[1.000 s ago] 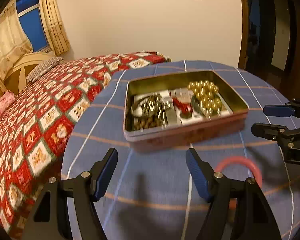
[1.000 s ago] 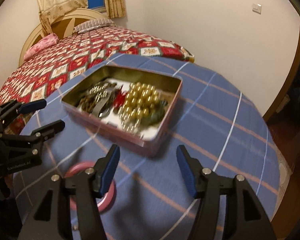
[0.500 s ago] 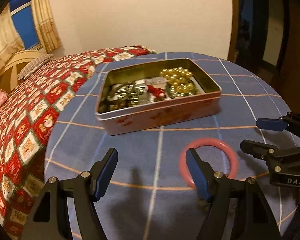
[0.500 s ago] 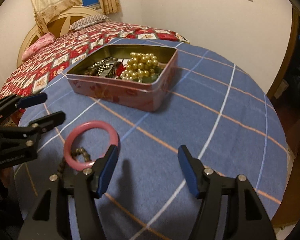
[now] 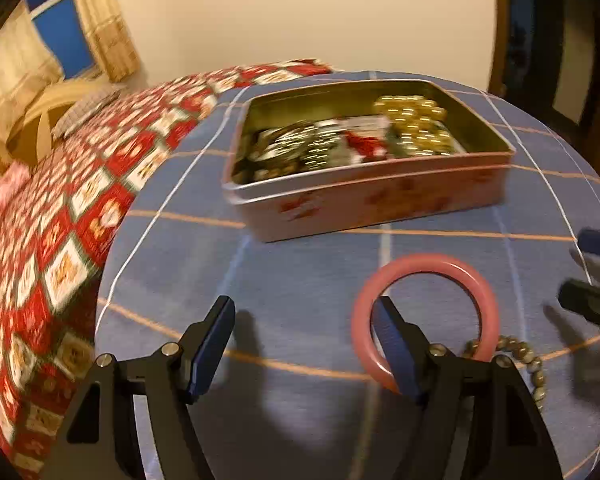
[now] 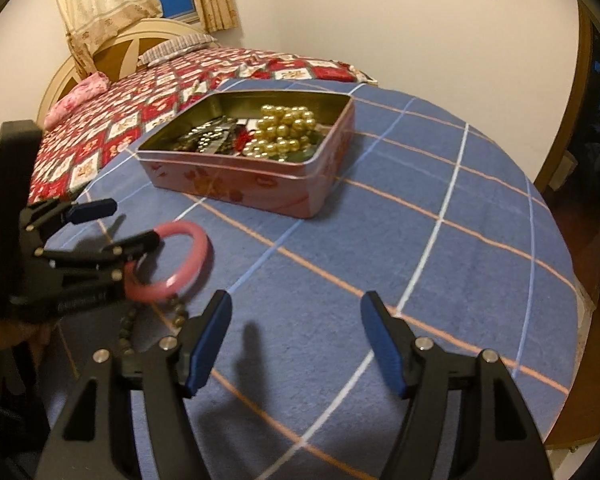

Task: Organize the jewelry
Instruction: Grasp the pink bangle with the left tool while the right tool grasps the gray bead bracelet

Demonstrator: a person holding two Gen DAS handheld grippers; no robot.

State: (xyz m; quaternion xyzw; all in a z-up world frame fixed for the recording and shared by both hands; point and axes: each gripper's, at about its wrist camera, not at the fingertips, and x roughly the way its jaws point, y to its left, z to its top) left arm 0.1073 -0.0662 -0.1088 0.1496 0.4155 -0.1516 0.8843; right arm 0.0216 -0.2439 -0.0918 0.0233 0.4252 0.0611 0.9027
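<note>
A pink bangle [image 5: 424, 320] lies on the blue checked tablecloth [image 5: 300, 280], with a dark bead bracelet [image 5: 528, 360] at its near right edge. My left gripper [image 5: 304, 316] is open, its right finger over the bangle's left side. In the right wrist view the left gripper [image 6: 128, 224] reaches over the bangle [image 6: 180, 268]. My right gripper [image 6: 296, 320] is open and empty, to the right of the bangle. An open pink tin [image 5: 380, 200] holds gold beads [image 5: 416, 124], a red piece and dark beads; it also shows in the right wrist view [image 6: 252, 184].
The round table's left edge meets a bed with a red patterned quilt [image 5: 60, 216]. A wooden headboard [image 6: 112, 52] and curtains stand behind. A dark doorway [image 5: 560, 40] lies at the right. The tablecloth [image 6: 440, 260] spreads right of the tin.
Both grippers have drawn back and lowered toward the bangle. The left gripper's right finger now overlaps the bangle, and the bead bracelet has come into the left wrist view.
</note>
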